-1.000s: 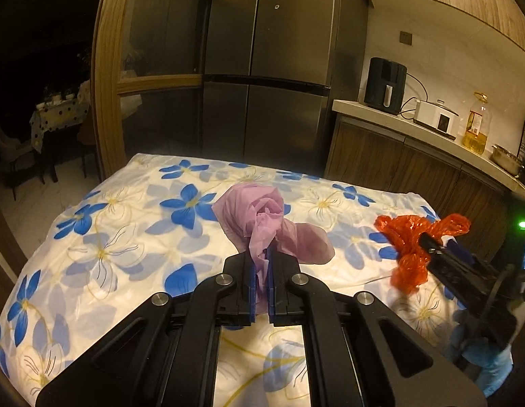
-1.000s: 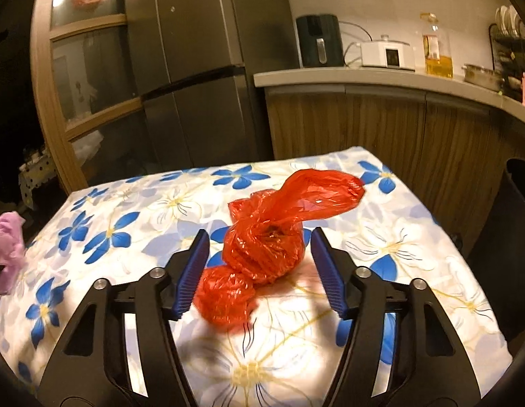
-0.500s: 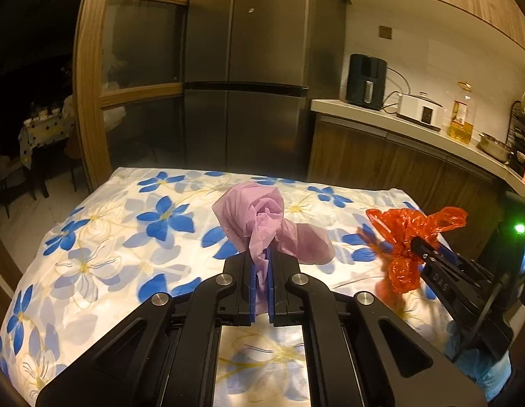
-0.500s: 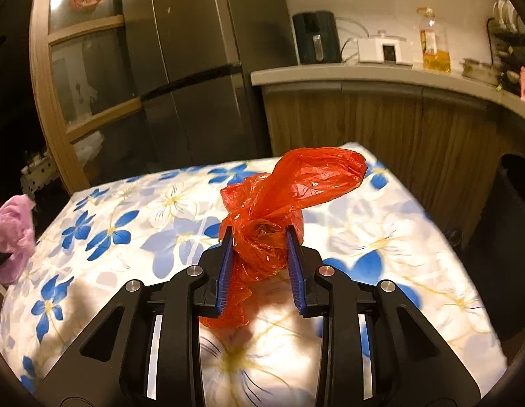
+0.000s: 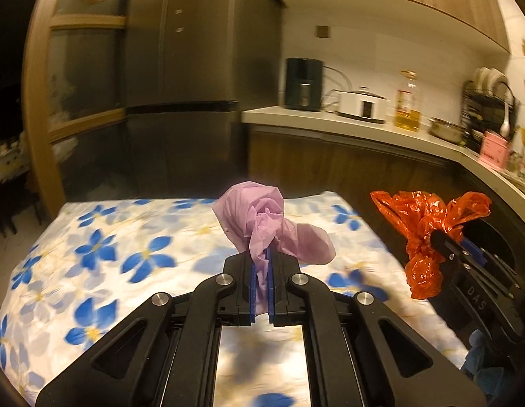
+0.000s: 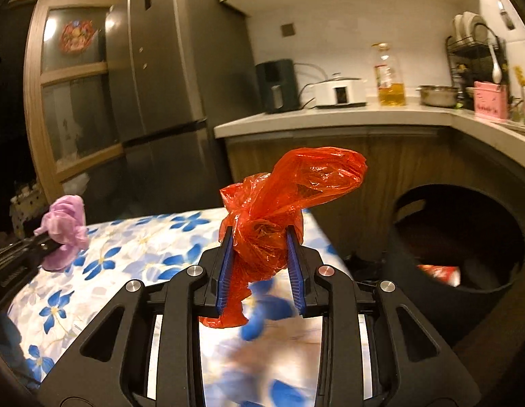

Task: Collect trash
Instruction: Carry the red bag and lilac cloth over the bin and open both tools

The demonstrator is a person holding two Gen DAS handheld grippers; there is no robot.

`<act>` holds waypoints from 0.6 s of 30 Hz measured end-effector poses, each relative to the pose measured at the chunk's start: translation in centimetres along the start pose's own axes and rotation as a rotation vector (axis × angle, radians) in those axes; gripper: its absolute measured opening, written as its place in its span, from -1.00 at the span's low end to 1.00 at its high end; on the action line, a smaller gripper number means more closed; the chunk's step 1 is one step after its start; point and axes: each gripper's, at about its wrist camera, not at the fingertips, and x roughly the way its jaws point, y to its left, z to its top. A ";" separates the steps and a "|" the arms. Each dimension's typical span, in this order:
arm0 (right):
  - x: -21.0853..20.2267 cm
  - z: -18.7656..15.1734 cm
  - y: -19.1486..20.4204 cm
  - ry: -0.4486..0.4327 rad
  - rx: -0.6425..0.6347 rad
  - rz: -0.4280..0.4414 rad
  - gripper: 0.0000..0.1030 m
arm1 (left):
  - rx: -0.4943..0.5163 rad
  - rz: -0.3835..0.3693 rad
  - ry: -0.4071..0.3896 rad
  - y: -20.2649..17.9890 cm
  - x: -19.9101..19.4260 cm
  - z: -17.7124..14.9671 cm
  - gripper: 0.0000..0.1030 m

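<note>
The left gripper (image 5: 260, 261) is clamped on a crumpled purple plastic bag (image 5: 262, 224), its blue-lined jaws pressed nearly together with only the thin plastic between them. The bag bunches up past the fingertips, held clear above the table (image 5: 93, 237), which is draped in a white cloth printed with blue flowers.

To the right, the right gripper (image 6: 260, 240) is closed around a knotted red plastic bag (image 6: 279, 203), its jaws held a little apart by the bag's bulk. One twisted end of the bag flares up and to the right, while another hangs down between the fingers above the table's right end. In the left wrist view the same red bag (image 5: 428, 227) is seen at the right, past the table's edge.

Right of the table, on the floor by the wooden cabinets, stands a round black trash bin (image 6: 466, 237), with something red and white lying inside it.

At the far side a dark refrigerator (image 6: 167, 68) rises beside a counter (image 6: 330, 115) carrying a white cooker (image 6: 340, 93) and a bottle of oil (image 6: 389, 81).
</note>
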 end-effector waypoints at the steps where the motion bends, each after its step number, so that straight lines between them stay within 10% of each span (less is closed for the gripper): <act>1: -0.4 0.2 -0.7 -0.009 0.002 -0.011 -0.44 | 0.008 -0.024 0.001 -1.0 0.1 0.2 -0.91; 18: -6.3 1.8 -12.3 -0.134 0.064 -0.223 -0.44 | 0.123 -0.300 -0.035 -16.4 2.0 2.2 -0.91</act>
